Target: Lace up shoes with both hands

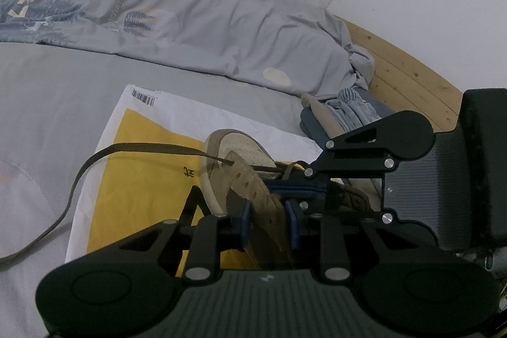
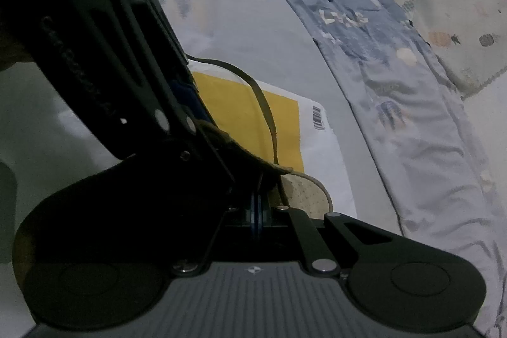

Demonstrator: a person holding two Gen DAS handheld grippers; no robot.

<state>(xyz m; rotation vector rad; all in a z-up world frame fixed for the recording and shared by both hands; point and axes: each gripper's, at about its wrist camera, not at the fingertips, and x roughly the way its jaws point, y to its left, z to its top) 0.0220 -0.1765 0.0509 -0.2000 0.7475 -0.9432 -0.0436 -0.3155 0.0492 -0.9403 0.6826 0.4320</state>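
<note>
Bed [image 1: 47, 103], barcoded yellow-and-white mailer [image 1: 139, 189] under tan shoe [image 1: 240, 167].

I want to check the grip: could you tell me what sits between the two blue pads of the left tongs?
The shoe's tan eyelet flap sits there, clamped between the left tongs' pads, as the left wrist view shows.

A home bedroom: rumpled duvet [image 1: 177, 18] on a wooden-framed bed [image 1: 408, 78].

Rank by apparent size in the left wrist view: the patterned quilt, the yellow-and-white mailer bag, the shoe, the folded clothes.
1. patterned quilt
2. yellow-and-white mailer bag
3. shoe, partly hidden by the grippers
4. folded clothes

The shoe sits nearest the camera, which enlarges it.
</note>
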